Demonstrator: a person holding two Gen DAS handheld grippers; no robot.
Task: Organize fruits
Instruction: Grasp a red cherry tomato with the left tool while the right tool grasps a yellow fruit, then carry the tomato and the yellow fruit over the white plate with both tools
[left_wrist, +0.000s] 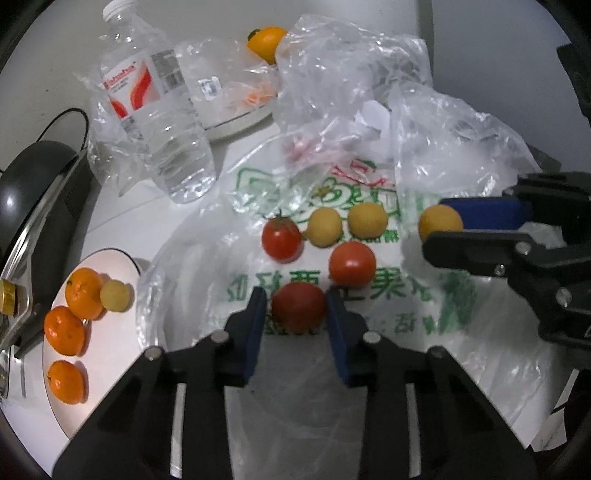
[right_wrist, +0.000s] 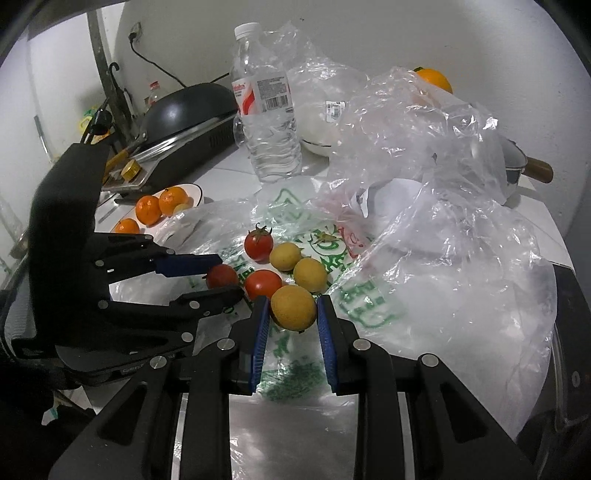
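- Blue-padded, the left gripper (left_wrist: 295, 308) reaches forward and down over the printed plastic bag (left_wrist: 388, 295) in the left wrist view; its pads press both sides of a red tomato (left_wrist: 298, 311) that sits on the bag.
- That tomato is round, with no long axis to tell, and its stem end is hidden.
- Just beyond it lies a second tomato (left_wrist: 352, 264); a stemmed tomato (left_wrist: 281, 239) shows its green calyx pointing up and away from the camera, beside two yellow fruits (left_wrist: 325, 226).
- From the right edge the right gripper (left_wrist: 448, 230) comes in nearly level, clamped on a yellow fruit (left_wrist: 439, 222).
- At left a white plate (left_wrist: 110, 258) carries three oranges (left_wrist: 84, 293) and one pale yellow fruit.
- A water bottle (left_wrist: 155, 110) stands behind the bag.

- In the right wrist view the right gripper (right_wrist: 291, 308) tilts downward, its pads tight on the yellow fruit (right_wrist: 293, 307), held just above the bag (right_wrist: 365, 295).
- The left gripper (right_wrist: 225, 277) enters from the left, fingers stacked one over the other, closed on the red tomato (right_wrist: 221, 276).
- The plate (right_wrist: 197, 190) lies further back at left.
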